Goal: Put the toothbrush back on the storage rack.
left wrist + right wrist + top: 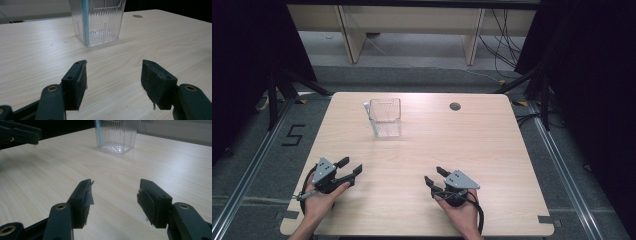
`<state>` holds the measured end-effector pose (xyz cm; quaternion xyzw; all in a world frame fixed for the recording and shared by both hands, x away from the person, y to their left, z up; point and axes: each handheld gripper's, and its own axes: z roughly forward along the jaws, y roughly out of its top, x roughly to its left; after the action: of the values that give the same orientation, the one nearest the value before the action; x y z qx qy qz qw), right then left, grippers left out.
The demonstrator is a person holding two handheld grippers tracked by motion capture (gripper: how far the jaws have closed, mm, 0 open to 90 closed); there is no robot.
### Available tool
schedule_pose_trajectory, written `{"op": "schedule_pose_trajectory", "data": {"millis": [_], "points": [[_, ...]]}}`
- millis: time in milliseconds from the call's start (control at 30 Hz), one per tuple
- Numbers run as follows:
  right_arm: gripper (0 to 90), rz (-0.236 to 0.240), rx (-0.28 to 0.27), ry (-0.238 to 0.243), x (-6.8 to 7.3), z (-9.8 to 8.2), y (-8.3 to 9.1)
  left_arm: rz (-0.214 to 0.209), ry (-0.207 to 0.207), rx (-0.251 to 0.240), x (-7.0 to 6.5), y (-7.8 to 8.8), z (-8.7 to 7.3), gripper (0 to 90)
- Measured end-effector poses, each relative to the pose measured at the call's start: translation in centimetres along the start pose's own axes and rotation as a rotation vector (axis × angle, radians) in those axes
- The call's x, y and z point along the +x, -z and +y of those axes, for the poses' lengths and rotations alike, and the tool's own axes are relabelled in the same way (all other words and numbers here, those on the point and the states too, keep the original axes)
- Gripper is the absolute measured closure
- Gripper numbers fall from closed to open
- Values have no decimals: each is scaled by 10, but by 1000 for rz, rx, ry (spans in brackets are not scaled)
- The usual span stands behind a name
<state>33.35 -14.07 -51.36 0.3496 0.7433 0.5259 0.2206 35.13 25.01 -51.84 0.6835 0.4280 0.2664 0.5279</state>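
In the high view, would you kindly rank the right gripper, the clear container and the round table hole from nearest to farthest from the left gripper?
1. Clear container, ahead of the left gripper.
2. Right gripper, across the near side; close to the container's distance.
3. Round hole, far right.

A lab recording bay: black curtains (592,75), floor rails (562,165), loose cables (504,37) (taped floor number).

Readable marks: one floor numeral.
A black "5" (293,135) is taped on the grey floor (272,165), left of the worktop (492,150), squared strokes, upright as seen from the high view. The clear bin (385,117) has a small panel of fine lines near its rim; too small to read. Both tongs views: nothing legible on pads or worktop.
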Motion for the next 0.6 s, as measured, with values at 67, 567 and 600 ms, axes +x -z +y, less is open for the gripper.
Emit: {"op": "schedule_pose_trajectory", "data": {"millis": [67, 567, 600], "points": [[448, -11, 4, 2, 1, 0, 1, -3, 0, -8, 0, -1, -3, 366], [447, -15, 1, 29, -1, -2, 0, 35, -27, -40, -4, 5, -7, 356], [447, -6, 3, 18, 0, -2, 0, 39, -26, -44, -4, 6, -7, 354]]}}
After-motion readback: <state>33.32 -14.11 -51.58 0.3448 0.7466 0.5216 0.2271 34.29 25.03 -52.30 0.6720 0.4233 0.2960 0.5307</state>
